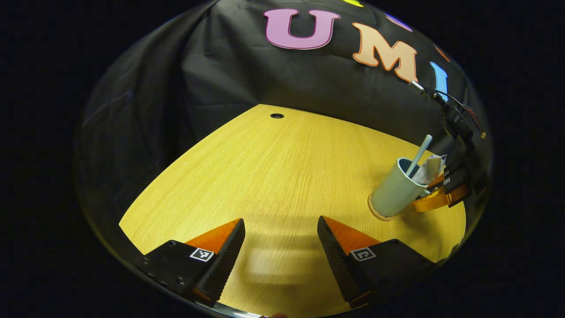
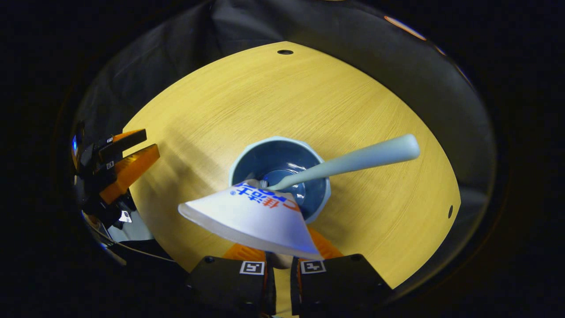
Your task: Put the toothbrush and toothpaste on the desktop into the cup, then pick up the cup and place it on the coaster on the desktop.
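Pale-green cup (image 1: pixel 395 192) holds toothbrush (image 2: pixel 353 160) and toothpaste (image 2: pixel 251 216) as it stands on the coaster (image 1: pixel 378 214) near the desk (image 1: pixel 282 176) edge.

Your right gripper (image 2: pixel 279 260) has its fingers drawn close on the cup's near wall, below the tube's flat tail, though the tube hides whether both press on it; your left gripper (image 1: pixel 281 240) hangs apart over bare wood, holding nothing. Judge the cup stiff, smooth and likely slippery, made top-heavy by the leaning brush handle. Take it by the wall under the rim, never by the soft tube, which would fold and slip.
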Motion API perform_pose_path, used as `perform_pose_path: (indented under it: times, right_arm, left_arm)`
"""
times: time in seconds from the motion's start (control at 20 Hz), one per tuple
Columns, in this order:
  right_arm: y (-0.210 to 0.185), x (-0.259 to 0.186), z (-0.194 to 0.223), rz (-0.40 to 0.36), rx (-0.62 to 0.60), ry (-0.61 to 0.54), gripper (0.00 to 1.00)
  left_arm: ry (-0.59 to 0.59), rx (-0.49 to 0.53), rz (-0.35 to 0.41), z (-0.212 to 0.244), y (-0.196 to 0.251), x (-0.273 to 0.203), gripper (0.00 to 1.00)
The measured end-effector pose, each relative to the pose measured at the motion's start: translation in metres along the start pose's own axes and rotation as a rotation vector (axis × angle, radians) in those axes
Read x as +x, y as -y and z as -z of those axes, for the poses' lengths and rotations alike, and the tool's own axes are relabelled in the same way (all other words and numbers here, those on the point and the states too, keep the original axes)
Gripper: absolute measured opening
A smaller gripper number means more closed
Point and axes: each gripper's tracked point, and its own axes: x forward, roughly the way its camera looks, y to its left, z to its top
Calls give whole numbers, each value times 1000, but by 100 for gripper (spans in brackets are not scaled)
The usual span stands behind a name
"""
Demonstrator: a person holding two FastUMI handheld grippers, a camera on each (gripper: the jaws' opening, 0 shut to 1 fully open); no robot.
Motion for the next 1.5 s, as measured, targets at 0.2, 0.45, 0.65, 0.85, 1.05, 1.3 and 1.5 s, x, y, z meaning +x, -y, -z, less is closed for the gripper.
perform_pose_path:
  times: [0.2, 0.45, 0.65, 0.85, 1.05, 1.3, 1.5]
  right_arm:
    - [-6, -2, 2, -15, -2, -3, 17]
    - [-20, -37, 7, -91, 20, 61, 59]
    - [-3, -80, 22, -80, 111, 153, 98]
    - [27, -106, 67, -53, 235, 222, 98]
    - [63, -121, 137, -14, 415, 241, 99]
    - [96, -140, 197, 15, 626, 292, 99]
    - [114, -154, 226, 42, 699, 344, 95]
  left_arm:
    - [9, 22, 20, -3, 9, -1, 96]
    - [15, 27, 46, -8, 26, -5, 96]
    - [20, 30, 67, -7, 44, -18, 96]
    - [30, 44, 92, -9, 67, -33, 96]
    - [23, 28, 118, -9, 94, -52, 95]
    - [16, 74, 152, -8, 126, -64, 96]
    - [6, 76, 175, -7, 152, -76, 95]
